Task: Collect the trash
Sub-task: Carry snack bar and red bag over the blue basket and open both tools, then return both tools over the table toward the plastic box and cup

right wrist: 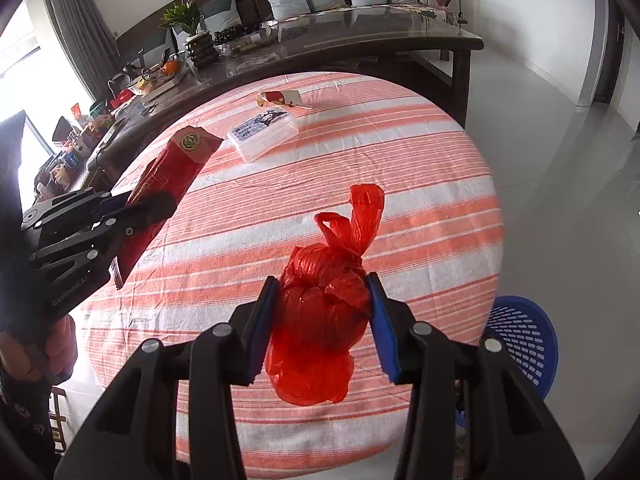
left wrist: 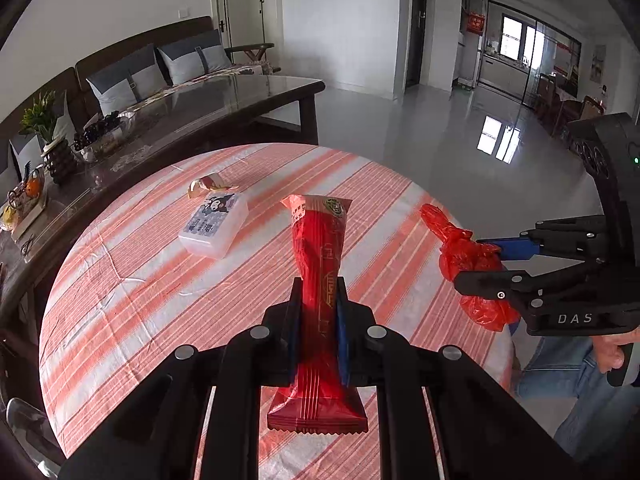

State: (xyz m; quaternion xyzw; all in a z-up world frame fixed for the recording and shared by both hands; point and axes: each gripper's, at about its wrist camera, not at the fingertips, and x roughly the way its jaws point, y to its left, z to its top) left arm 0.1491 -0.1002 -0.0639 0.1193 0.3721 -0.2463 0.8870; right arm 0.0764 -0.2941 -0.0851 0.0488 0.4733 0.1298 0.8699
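My left gripper (left wrist: 319, 286) is shut on a long red snack wrapper (left wrist: 318, 264) and holds it above the round striped table (left wrist: 120, 280). My right gripper (right wrist: 322, 284) is shut on a knotted red plastic bag (right wrist: 320, 316), held over the table's near side. In the left wrist view the right gripper (left wrist: 476, 262) and the bag (left wrist: 468, 252) are at the right. In the right wrist view the left gripper (right wrist: 138, 206) and wrapper (right wrist: 168, 172) are at the left. A crumpled wrapper (left wrist: 208, 185) lies at the table's far side, also in the right wrist view (right wrist: 280, 99).
A white plastic box (left wrist: 214, 224) with a cartoon label lies near the crumpled wrapper, also in the right wrist view (right wrist: 263, 132). A blue mesh basket (right wrist: 520, 340) stands on the floor right of the table. A dark cluttered table (left wrist: 180, 112) and a sofa are behind.
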